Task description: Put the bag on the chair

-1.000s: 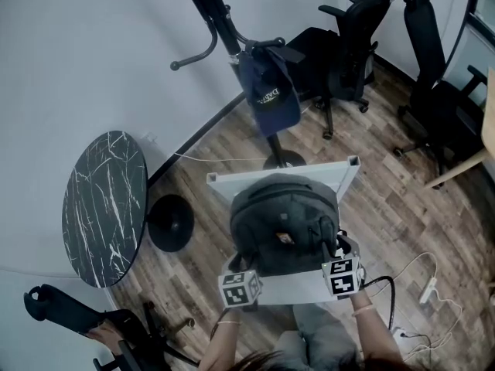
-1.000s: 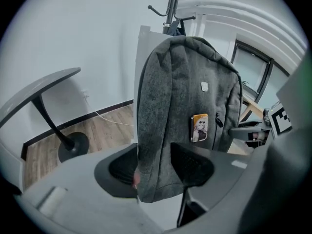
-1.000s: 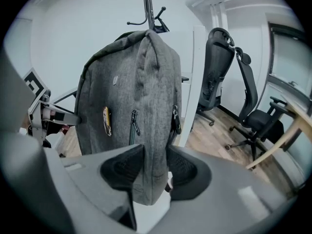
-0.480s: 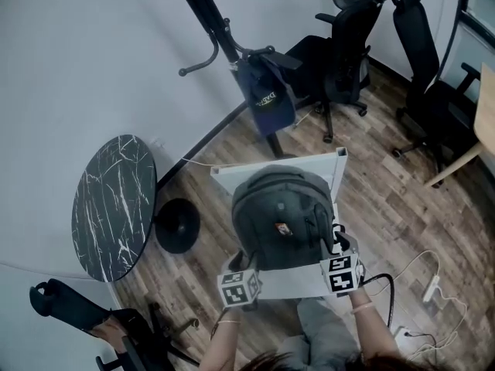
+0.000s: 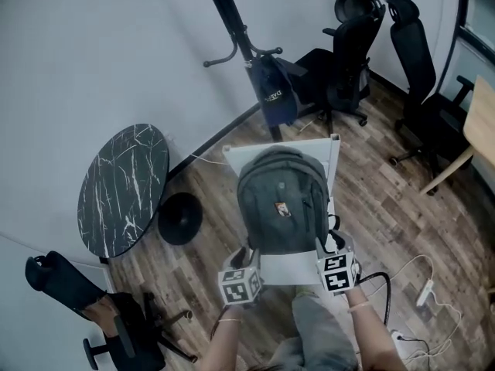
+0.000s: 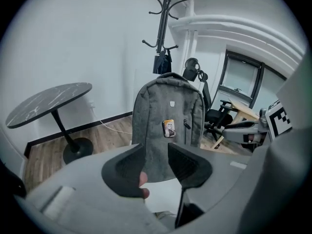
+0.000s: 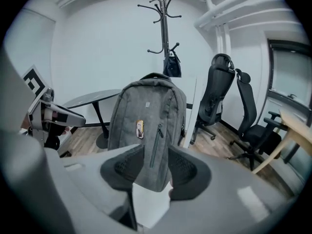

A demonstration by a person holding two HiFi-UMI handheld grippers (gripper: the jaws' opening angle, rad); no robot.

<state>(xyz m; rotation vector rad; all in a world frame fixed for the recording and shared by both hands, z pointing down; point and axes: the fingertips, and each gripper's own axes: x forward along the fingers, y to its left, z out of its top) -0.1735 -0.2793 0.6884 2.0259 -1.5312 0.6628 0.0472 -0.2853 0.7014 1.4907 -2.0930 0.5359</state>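
Wood floor [image 5: 387, 199] w/ marble table [image 5: 124, 188], bag [image 5: 282, 199] on chair [image 5: 291, 270].

Both forearms [image 5: 370, 332] reached forward side by side, with the two tools angled down and ahead. The left gripper [image 5: 246, 255] had its jaws apart; they had just been closing a little, with nothing clamped between them. The right gripper [image 5: 328, 243] likewise had its jaws parted, gripping nothing.

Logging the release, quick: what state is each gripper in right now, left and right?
Left gripper: open, jaws have just been closing a little, holding nothing; the backpack stands beyond them, untouched.
Right gripper: open, holding nothing.
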